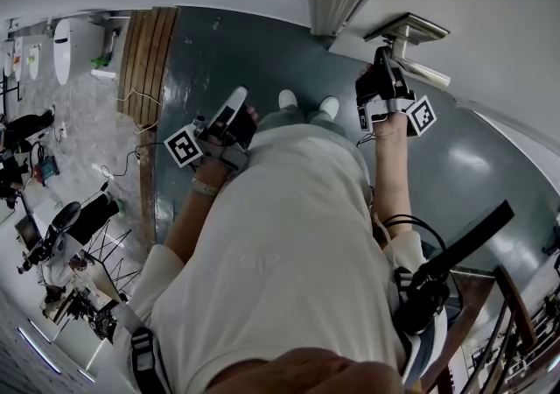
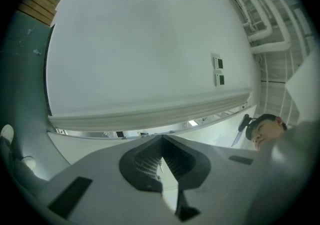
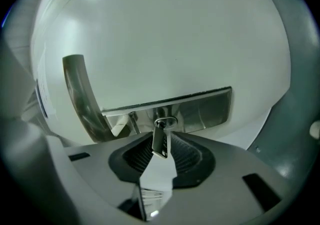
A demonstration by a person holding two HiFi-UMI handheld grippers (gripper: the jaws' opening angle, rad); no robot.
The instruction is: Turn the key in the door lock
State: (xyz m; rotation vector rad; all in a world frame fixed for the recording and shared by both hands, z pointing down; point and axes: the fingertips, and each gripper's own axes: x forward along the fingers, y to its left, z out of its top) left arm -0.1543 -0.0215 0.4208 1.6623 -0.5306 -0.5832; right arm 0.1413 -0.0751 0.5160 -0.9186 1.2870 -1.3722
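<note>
Rolling should pivot about the flat silver key [image 3: 160,143], pinched in the right gripper [image 3: 161,138] fingers. Left gripper [image 2: 162,138] fingers, at nine o'clock, press together empty.

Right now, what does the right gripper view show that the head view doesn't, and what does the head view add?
Only the right gripper view: the key in the lock cylinder on the metal plate, pinched between the right claw's pads. Only the head view: the left claw held away from the door, the person's shoes and the grey floor. Both: the door handle and the right claw at the door.
</note>
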